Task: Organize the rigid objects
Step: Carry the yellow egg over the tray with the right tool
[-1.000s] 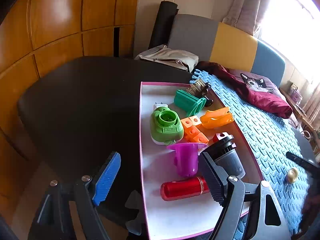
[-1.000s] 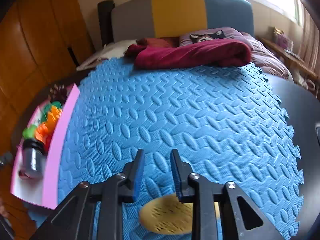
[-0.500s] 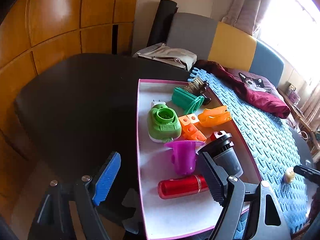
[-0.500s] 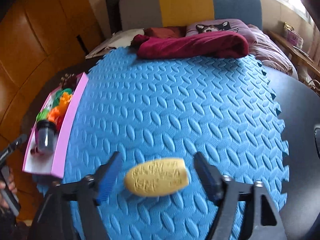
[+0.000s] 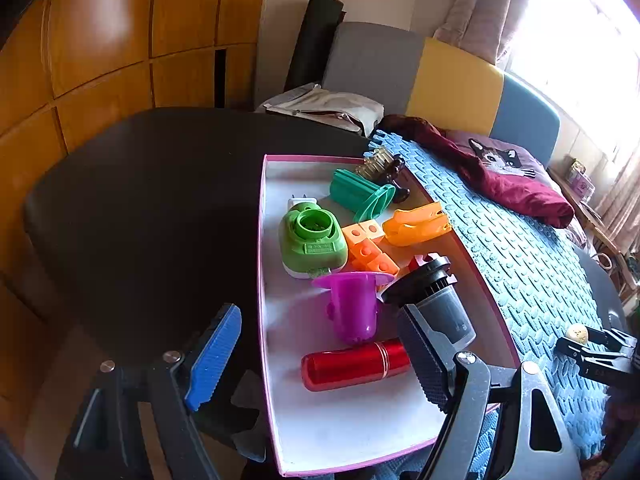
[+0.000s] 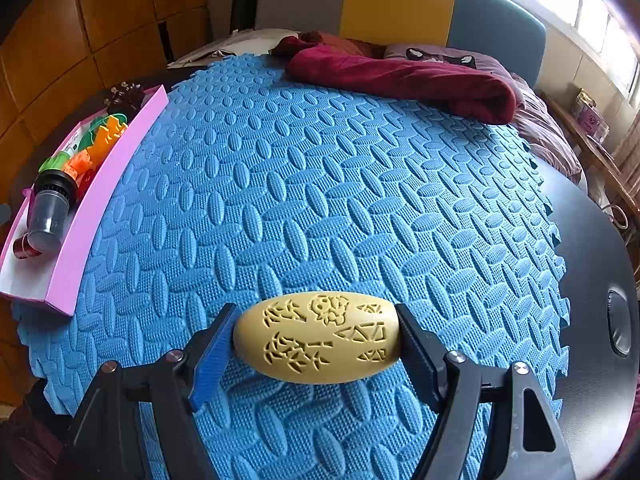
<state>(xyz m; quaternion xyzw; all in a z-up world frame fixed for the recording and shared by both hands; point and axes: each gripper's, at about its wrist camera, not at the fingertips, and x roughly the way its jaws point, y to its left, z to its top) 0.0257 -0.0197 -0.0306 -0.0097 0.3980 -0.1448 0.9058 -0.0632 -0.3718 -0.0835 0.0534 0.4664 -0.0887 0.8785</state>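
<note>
Left wrist view: the left tool (image 5: 320,356) hangs with its jaws spread and nothing between them, the blue pad at 7 o'clock over the dark counter (image 5: 152,200), the black pad at 5 o'clock over the pink-rimmed tray (image 5: 262,280); the tray carries a red cylinder (image 5: 354,365) lying at its near end, a purple cup (image 5: 354,308) just beyond it, a black-capped grey jar (image 5: 436,300) toward 3 o'clock of the cup, then a green round piece (image 5: 312,240), orange blocks (image 5: 370,250), an orange scoop (image 5: 416,224) and a teal funnel-like piece (image 5: 362,194) toward 12 o'clock; the blue foam mat (image 5: 520,248) lies along the tray's 3 o'clock side; far at 4 o'clock the right tool (image 5: 580,338) sits low on the mat around the yellow egg (image 5: 576,333).

Right wrist view: the right tool (image 6: 316,340) is closing, both pads touching the ends of the yellow egg (image 6: 316,338), which lies lengthwise between them on the blue foam mat (image 6: 320,180); the tray (image 6: 92,208) sits at 10 o'clock, well apart from the egg.
</note>
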